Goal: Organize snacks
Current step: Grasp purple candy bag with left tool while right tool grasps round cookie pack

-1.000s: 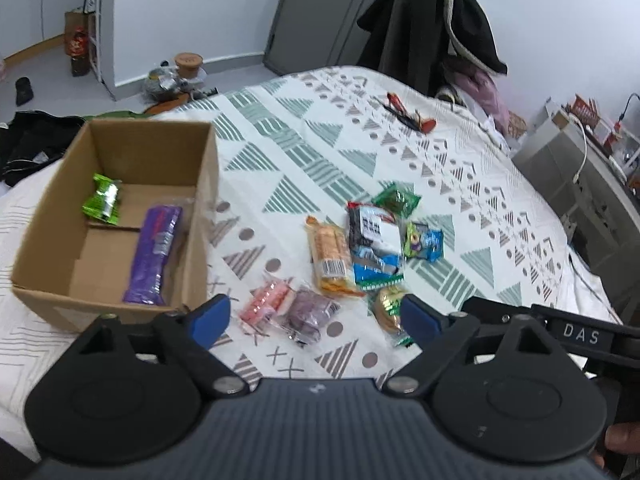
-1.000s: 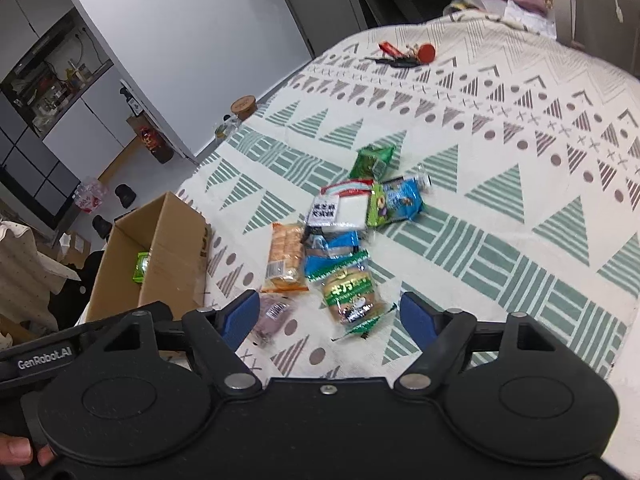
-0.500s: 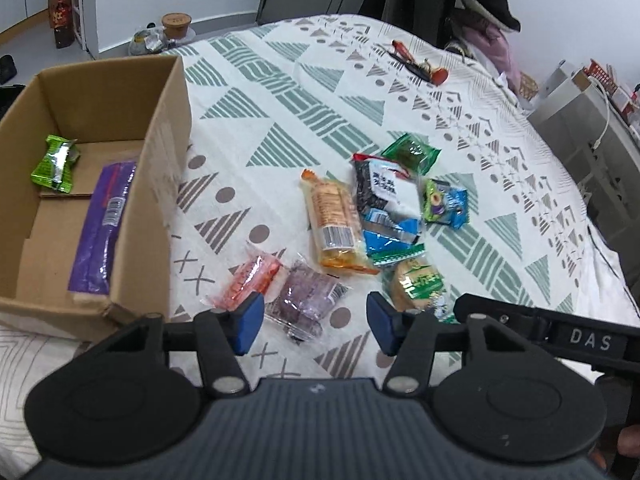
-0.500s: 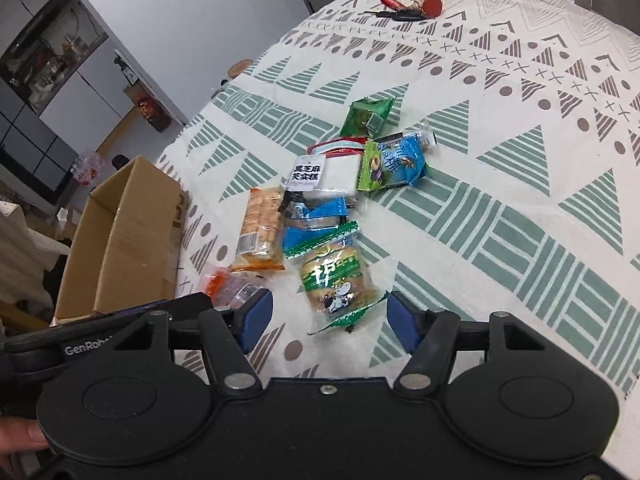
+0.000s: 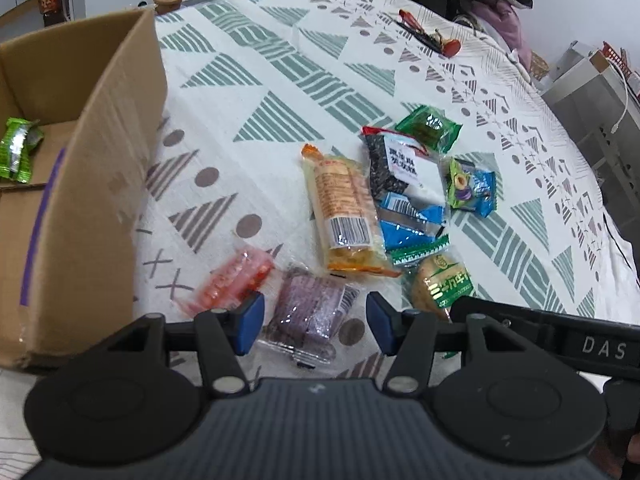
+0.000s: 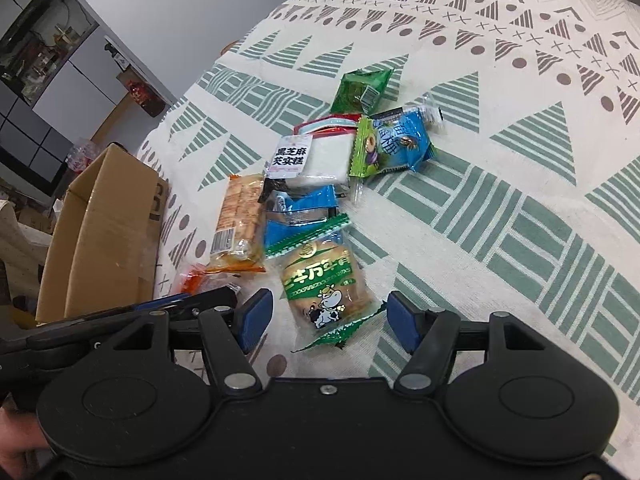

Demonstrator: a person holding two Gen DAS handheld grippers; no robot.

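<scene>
Left wrist view: we are bringing the left gripper [image 5: 314,322] down over the purple snack packet [image 5: 308,311], which is lying on the patterned cloth between its fingers, slightly ahead of the tips. The fingers are standing apart, clear of the wrapper on both sides, grasping nothing. The pink packet [image 5: 234,282] is sitting just outside the left finger, and the cardboard box [image 5: 104,184] is standing further out on that side, already holding a green packet [image 5: 18,148].

In the right wrist view we are doing the same with the right gripper [image 6: 329,322]: the green-labelled bun packet [image 6: 324,280] is lying between its spread fingers, untouched.

We are judging this to be the reach-and-straddle step. Next we are needing to sink further, clench on each wrapper, then carry both to the box.
</scene>
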